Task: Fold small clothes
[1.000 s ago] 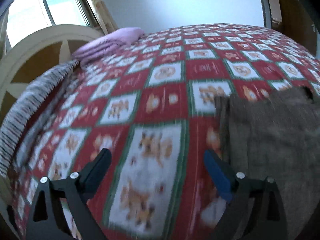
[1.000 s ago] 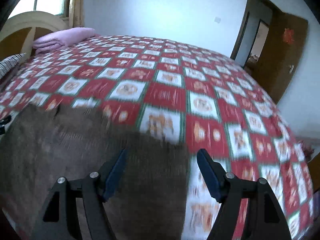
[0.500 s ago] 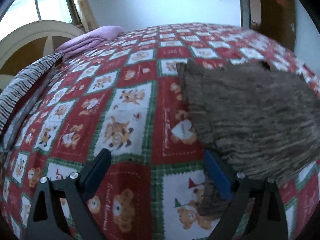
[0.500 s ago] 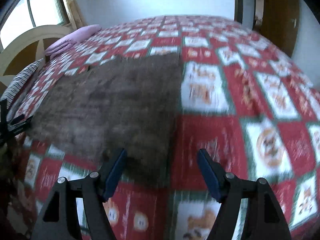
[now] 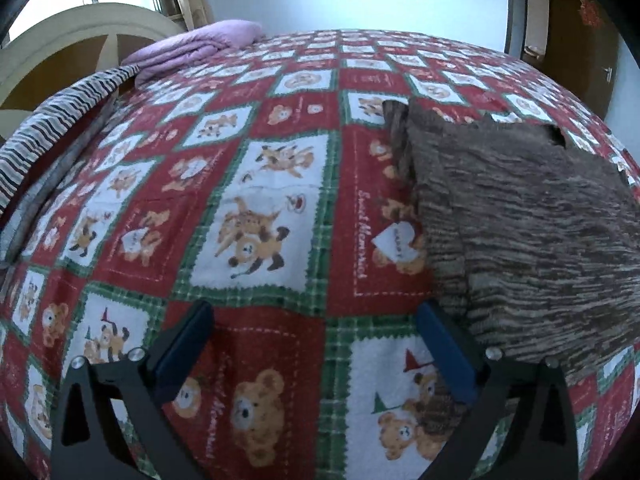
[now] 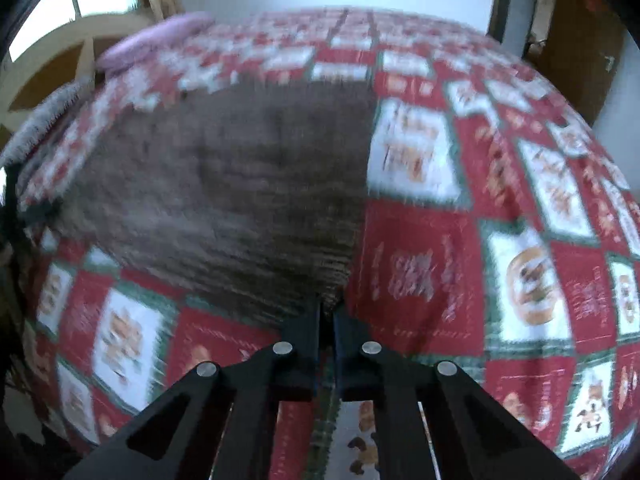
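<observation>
While the right gripper (image 6: pixel 328 312) pinches the brown garment's (image 6: pixel 240 184) near corner, the left gripper (image 5: pixel 316 344) is opening beside it, empty.

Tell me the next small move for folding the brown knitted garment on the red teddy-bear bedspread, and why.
Probably bring the left gripper sideways onto the brown knitted garment and close it. Its jaws are opening over bare red teddy-bear bedspread, the cloth's edge just outside one finger, while the right gripper is shut on the garment's near corner.
</observation>
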The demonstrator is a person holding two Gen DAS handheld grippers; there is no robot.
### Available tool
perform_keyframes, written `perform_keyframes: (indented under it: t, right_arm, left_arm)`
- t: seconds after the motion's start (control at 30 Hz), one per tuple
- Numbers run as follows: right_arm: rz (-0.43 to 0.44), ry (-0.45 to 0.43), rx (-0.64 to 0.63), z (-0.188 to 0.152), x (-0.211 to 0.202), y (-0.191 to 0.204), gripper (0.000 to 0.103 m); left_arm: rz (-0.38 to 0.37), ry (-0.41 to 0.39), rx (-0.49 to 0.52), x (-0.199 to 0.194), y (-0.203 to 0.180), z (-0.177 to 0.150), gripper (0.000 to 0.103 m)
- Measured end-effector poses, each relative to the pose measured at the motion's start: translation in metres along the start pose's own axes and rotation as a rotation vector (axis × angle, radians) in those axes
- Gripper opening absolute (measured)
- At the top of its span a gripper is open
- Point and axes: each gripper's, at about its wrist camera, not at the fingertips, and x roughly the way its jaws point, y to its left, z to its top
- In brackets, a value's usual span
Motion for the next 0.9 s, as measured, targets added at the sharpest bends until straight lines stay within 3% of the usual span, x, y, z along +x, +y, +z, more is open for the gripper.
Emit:
perform_keyframes:
  t: [0.03,0.07,0.1,0.17,0.27,0.33,0.47,0.57,0.7,0.77,0.9]
  right_arm:
    - [-0.001,-0.008,0.014,0.001,-0.003,-0.001,0.008]
    - [-0.001,-0.007,0.036,0.002,-0.006,-0.004,0.019]
    - [-0.021,-0.016,0.06,0.004,-0.012,-0.007,0.046]
    - [-0.081,-0.069,0.079,0.006,-0.027,-0.008,0.061]
    - [-0.112,-0.141,0.036,0.018,-0.045,0.008,0.061]
    - [-0.082,-0.162,-0.011,0.029,-0.046,0.029,0.061]
    - [0.005,-0.152,-0.109,0.053,-0.02,0.077,0.061]
    - [0.055,-0.094,-0.13,0.069,0.016,0.105,0.061]
    - [0.005,-0.045,-0.184,0.084,0.059,0.136,0.061]
    - [-0.026,-0.085,-0.216,0.089,0.056,0.151,0.061]
    - [0.01,-0.141,-0.266,0.114,0.051,0.188,0.061]
  left_arm:
    - [0.001,-0.008,0.003,-0.003,0.001,-0.001,0.103]
    - [0.007,-0.016,0.005,-0.007,0.002,-0.002,0.103]
    - [0.012,-0.032,0.007,-0.011,0.004,-0.004,0.103]
    - [0.025,-0.074,0.011,-0.022,0.006,-0.008,0.103]
    - [0.042,-0.112,0.003,-0.03,0.007,-0.006,0.103]
    - [0.027,-0.113,0.0,-0.031,0.005,-0.001,0.103]
    - [0.046,-0.09,0.052,-0.018,-0.014,0.008,0.103]
    - [0.077,-0.046,0.056,-0.003,-0.018,0.008,0.103]
    - [0.047,-0.025,0.01,-0.001,-0.008,0.004,0.103]
    - [0.038,-0.015,-0.013,-0.001,-0.005,0.002,0.103]
    - [0.052,0.005,-0.036,0.003,-0.003,-0.001,0.103]
